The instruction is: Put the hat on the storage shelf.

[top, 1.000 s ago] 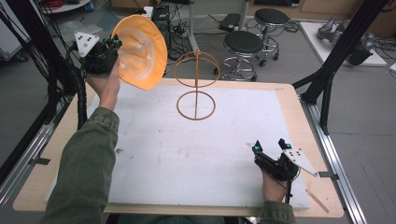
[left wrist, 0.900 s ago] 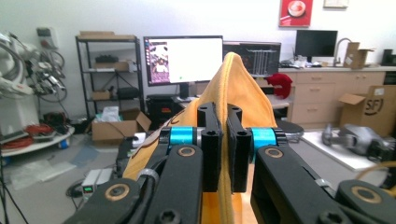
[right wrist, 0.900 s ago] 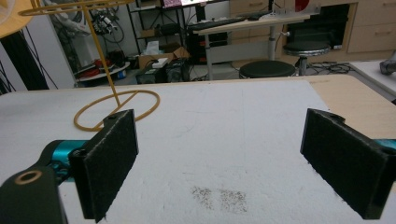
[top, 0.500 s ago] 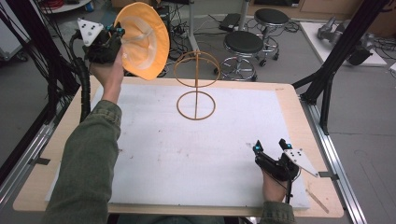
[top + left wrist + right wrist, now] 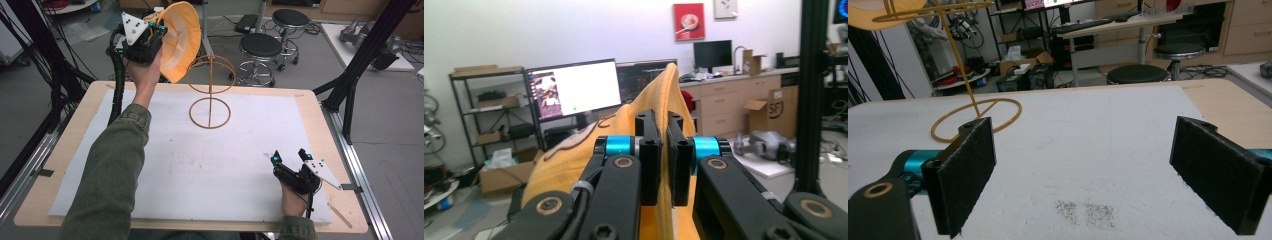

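The orange hat (image 5: 181, 42), pinched tight in my left gripper (image 5: 156, 31), has moved closer to the wire stand (image 5: 210, 90), so I can hang it soon.

I see my olive-green denim left sleeve (image 5: 107, 170). My black left gripper (image 5: 152, 29) carries a grey three-cornered plate, teal collars, brass-ringed pivots and a ribbed black cable. My black right gripper (image 5: 289, 159) has felt-faced fingers (image 5: 965, 172).
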The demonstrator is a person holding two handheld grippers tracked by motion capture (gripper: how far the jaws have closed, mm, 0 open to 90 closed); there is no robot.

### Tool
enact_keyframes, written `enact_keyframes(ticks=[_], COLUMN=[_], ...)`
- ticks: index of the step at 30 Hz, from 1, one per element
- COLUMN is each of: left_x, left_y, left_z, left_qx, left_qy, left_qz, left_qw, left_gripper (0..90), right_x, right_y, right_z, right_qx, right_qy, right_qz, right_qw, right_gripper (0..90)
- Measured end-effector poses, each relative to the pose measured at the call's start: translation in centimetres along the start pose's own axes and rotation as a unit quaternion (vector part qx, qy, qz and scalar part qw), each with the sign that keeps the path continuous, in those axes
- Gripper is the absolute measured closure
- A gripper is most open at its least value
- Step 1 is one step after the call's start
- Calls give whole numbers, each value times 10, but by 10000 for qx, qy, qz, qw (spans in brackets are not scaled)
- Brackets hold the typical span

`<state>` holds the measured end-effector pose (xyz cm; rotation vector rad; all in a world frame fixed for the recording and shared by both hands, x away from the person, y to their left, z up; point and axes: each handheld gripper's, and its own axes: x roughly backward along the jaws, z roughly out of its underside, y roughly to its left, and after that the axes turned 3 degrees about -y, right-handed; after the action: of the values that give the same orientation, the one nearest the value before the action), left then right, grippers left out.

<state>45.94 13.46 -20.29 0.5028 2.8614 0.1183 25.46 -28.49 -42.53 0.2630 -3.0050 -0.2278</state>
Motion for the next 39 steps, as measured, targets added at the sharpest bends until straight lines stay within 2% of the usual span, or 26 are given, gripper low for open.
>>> enact_keyframes(ticks=[7, 9, 13, 22, 27, 29, 30, 31, 35, 39], left_x=[-7, -7, -8, -13, -15, -15, -15, -15, -15, -14], left_y=[-34, -43, -51, -83, -104, -108, -115, -118, -129, -136], left_z=[-9, -10, -10, 2, 15, 17, 24, 28, 43, 55], left_qx=[3, -54, -29, -62, -113, -138, -203, -201, -147, -192], left_qy=[-89, -98, -98, -135, -38, -10, 73, 100, 231, 322], left_qz=[398, 502, 612, 1066, 1399, 1446, 1567, 1614, 1818, 1959], left_qw=[9992, 9987, 9981, 9942, 9901, 9894, 9874, 9866, 9830, 9799], left_gripper=[866, 866, 865, 865, 865, 865, 865, 865, 865, 865], right_x=[0, 0, 0, -1, -1, -1, -1, -1, -1, -1], right_y=[0, 0, 0, 0, 0, 0, 0, 0, -1, -1], right_z=[0, 0, 0, 0, 0, 0, 0, 0, 0, 0], right_qx=[-7, -9, 4, -22, -38, -26, -24, -22, -24, -34], right_qy=[-9, -5, -4, -4, 4, -7, -9, -7, -3, 6], right_qz=[6, 6, -5, 7, 8, 1, 3, 0, 0, 6], right_qw=[10000, 10000, 10000, 10000, 10000, 10000, 10000, 10000, 10000, 10000], right_gripper=[101, 101, 100, 100, 100, 101, 101, 101, 100, 101])
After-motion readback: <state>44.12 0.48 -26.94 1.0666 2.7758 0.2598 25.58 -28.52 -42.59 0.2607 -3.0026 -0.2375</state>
